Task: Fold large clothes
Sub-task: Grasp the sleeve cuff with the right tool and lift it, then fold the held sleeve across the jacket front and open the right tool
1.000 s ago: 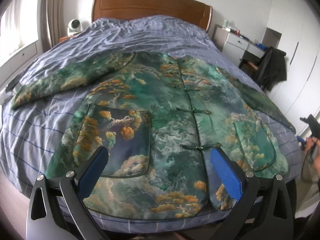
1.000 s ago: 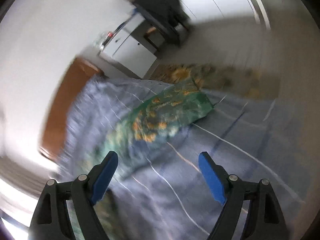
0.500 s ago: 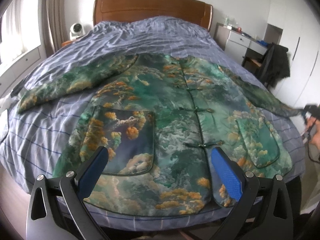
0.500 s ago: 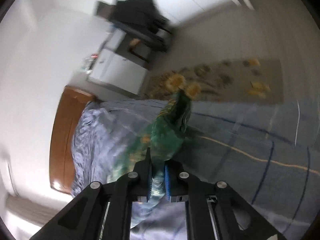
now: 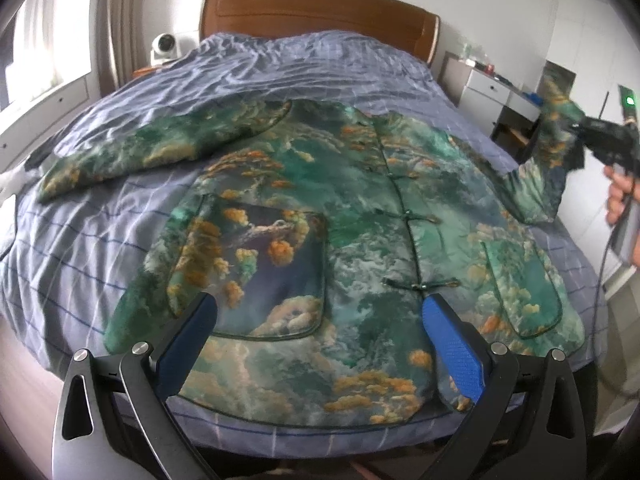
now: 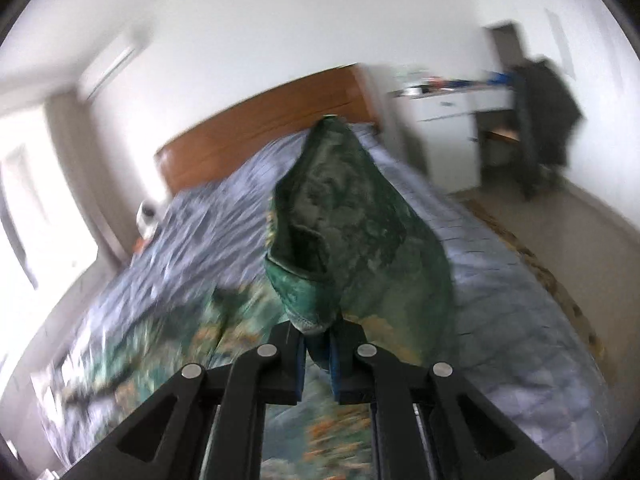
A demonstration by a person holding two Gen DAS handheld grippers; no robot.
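Note:
A large green jacket (image 5: 340, 216) with orange tree print lies front up on the bed, knot buttons down its middle. Its left sleeve (image 5: 160, 152) is spread flat. My left gripper (image 5: 320, 344) hovers open over the jacket's hem, nothing between its blue pads. My right gripper (image 6: 318, 354) is shut on the cuff of the right sleeve (image 6: 352, 232), which it holds lifted above the bed. In the left wrist view that raised sleeve (image 5: 556, 136) hangs from the right gripper (image 5: 576, 128) at the far right, a hand (image 5: 620, 196) behind it.
The bed (image 5: 100, 216) has a blue striped cover and a wooden headboard (image 5: 316, 8). A white camera (image 5: 164, 44) stands at its left. A white desk (image 6: 448, 100) and a chair draped with dark clothing (image 6: 544, 112) stand right of the bed. A patterned rug (image 6: 552, 280) lies on the floor.
My right gripper shut on the right sleeve's cuff, then swung up and rolled, lifting the sleeve off the bed. The left gripper stayed put and open.

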